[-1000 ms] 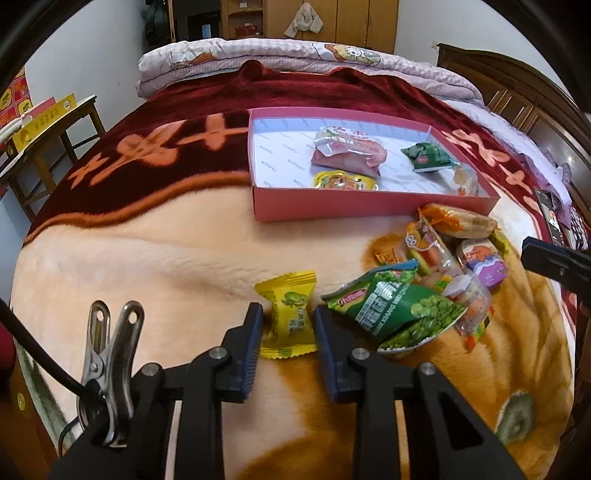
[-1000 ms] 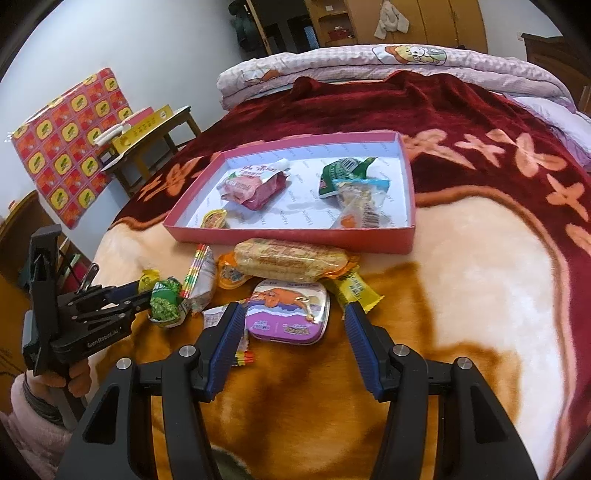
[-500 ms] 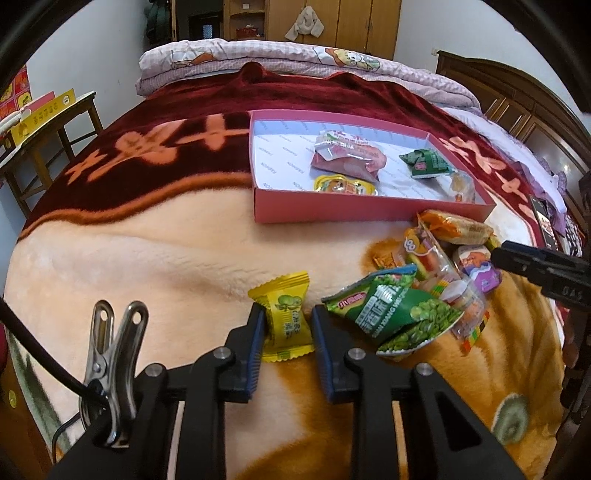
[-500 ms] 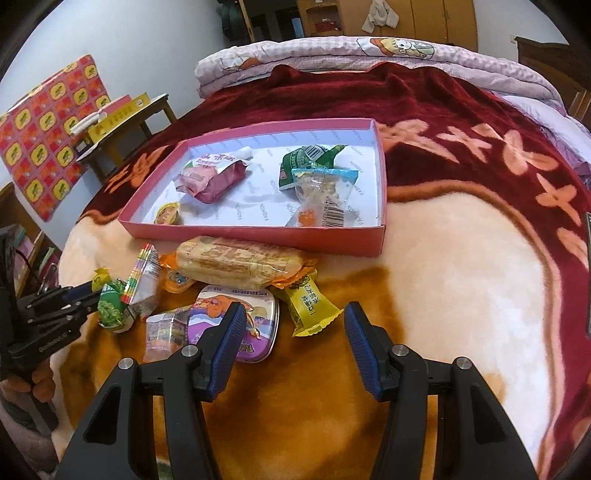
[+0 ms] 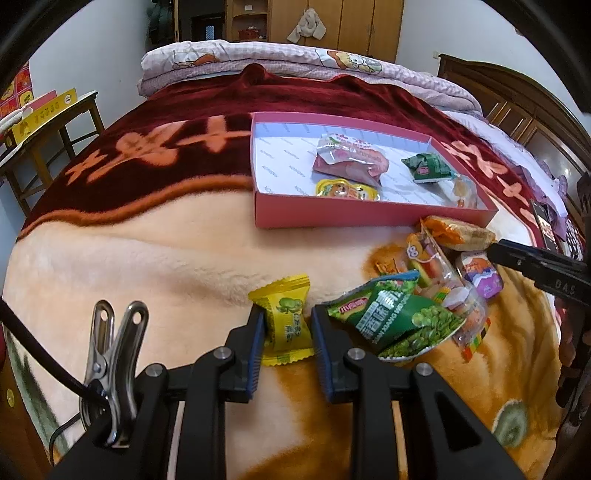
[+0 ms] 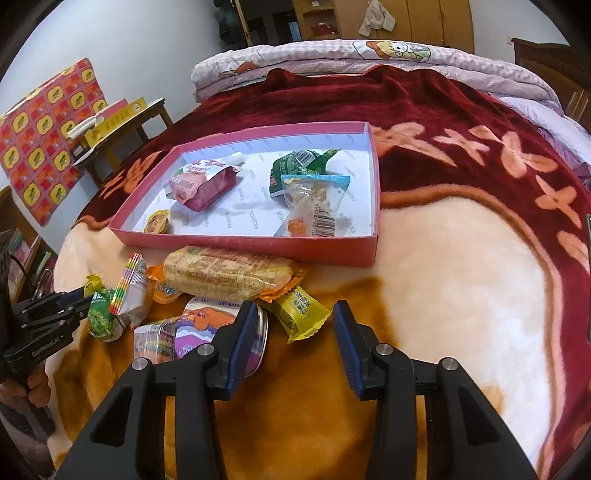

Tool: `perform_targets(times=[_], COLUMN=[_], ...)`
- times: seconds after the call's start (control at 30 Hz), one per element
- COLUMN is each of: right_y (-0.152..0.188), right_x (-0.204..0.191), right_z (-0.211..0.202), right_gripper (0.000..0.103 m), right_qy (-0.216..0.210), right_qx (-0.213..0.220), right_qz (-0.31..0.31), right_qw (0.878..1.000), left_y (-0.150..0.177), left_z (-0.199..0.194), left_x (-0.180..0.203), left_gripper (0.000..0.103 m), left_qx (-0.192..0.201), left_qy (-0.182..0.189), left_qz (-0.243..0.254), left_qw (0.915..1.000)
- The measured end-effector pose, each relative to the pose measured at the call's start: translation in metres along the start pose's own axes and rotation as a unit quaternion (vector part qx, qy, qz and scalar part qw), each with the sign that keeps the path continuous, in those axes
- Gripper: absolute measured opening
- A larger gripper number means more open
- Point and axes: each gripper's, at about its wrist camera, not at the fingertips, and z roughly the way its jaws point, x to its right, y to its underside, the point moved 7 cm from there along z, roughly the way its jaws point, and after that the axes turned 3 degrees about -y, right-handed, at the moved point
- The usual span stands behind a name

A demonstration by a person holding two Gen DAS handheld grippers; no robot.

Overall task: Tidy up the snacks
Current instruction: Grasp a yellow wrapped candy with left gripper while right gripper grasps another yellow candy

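On the blanket (image 5: 147, 266) near the pink tray's (image 5: 351, 216) front wall, the left gripper (image 5: 287, 325) pinches a yellow candy (image 5: 286, 319); the right gripper (image 6: 291, 334), closing, straddles another yellow packet (image 6: 301, 312), half-hidden under a cracker pack (image 6: 229, 273).

A plush dark-red and cream blanket (image 6: 461, 258) covers the bed. A folded pink checked quilt (image 5: 295, 61) lies beyond it; a small wooden side table (image 5: 55, 122) stands beside wooden wardrobes (image 5: 332, 26).

Bed (image 5: 147, 236) under a dark red and cream blanket (image 6: 461, 122), folded quilt (image 5: 295, 59) at far end. Wooden wardrobe (image 5: 343, 26) behind it, white walls (image 5: 92, 48), small wooden table (image 5: 48, 136) on one side, dark wood headboard (image 5: 517, 99) opposite.
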Motion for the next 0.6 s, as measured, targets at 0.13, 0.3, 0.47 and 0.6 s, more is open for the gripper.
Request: perform_targets(times=[0.13, 0.3, 0.47, 0.6], right_y=[-0.004, -0.006, -0.005, -0.003], right_x=[0.001, 0.005, 0.003, -0.001], right_z=[0.003, 0.011, 0.009, 0.007], right_gripper=[0.049, 0.052, 0.049, 0.045], right_qy=[0.004, -0.008, -0.015, -0.019], right_qx=[0.002, 0.009, 0.009, 0.007], right_qz=[-0.007, 0.01, 0.008, 0.004], right_qw=[1.0, 1.0, 1.0, 1.0], left_y=[-0.001, -0.002, -0.002, -0.001], left_z=[0.001, 0.002, 0.002, 0.001], left_x=[0.0, -0.001, 0.0, -0.001], left_gripper=[0.026, 0.026, 0.026, 0.022], left_qx=[0.001, 0.003, 0.003, 0.003], left_qy=[0.0, 0.0, 0.0, 0.001], left_qz=[-0.003, -0.007, -0.007, -0.008], left_qw=[1.0, 1.0, 1.0, 1.0])
